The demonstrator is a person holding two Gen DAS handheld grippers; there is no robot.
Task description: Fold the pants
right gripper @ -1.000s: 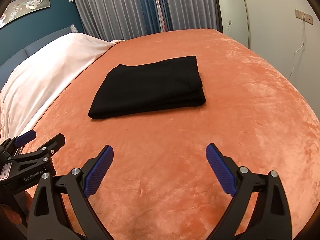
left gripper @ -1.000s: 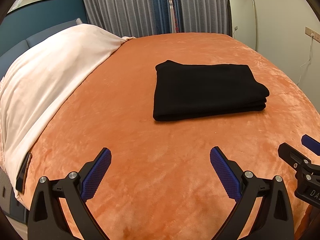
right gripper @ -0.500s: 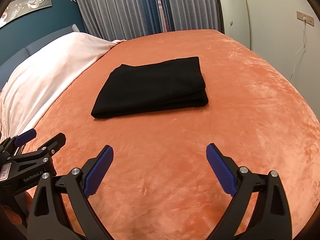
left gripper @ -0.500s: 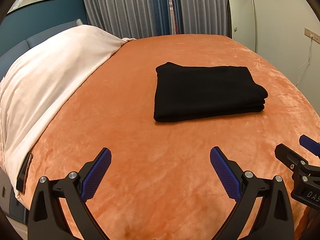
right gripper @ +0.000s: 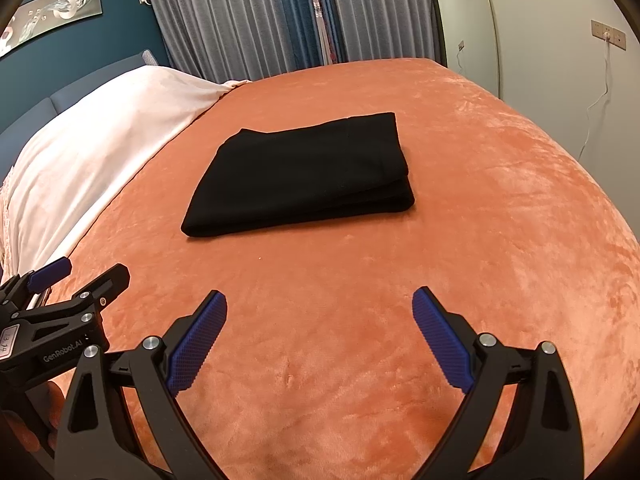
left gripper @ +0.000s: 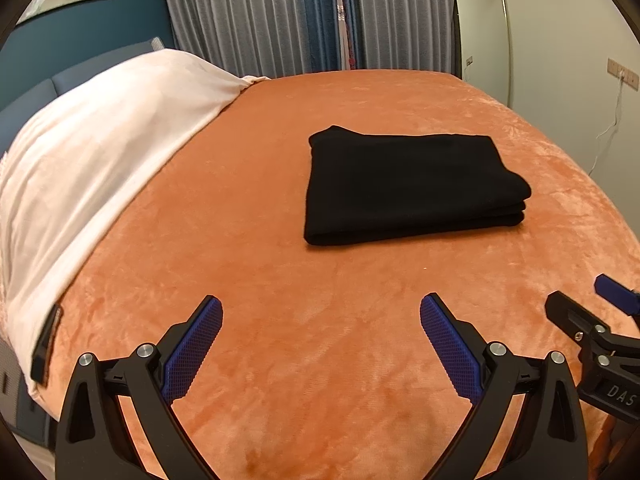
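Note:
Black pants lie folded into a flat rectangular stack in the middle of the orange bed cover; the right wrist view shows the same pants. My left gripper is open and empty, held well short of the pants over bare cover. My right gripper is also open and empty, equally far back. Each gripper shows at the edge of the other's view: the right gripper and the left gripper.
A cream blanket covers the bed's left side, with a dark tag at its lower edge. Grey curtains hang behind the bed. A white wall with sockets and a cable stands to the right.
Both grippers have drifted very slightly, so the pants sit a little lower in both views. Nothing was gripped or let go.

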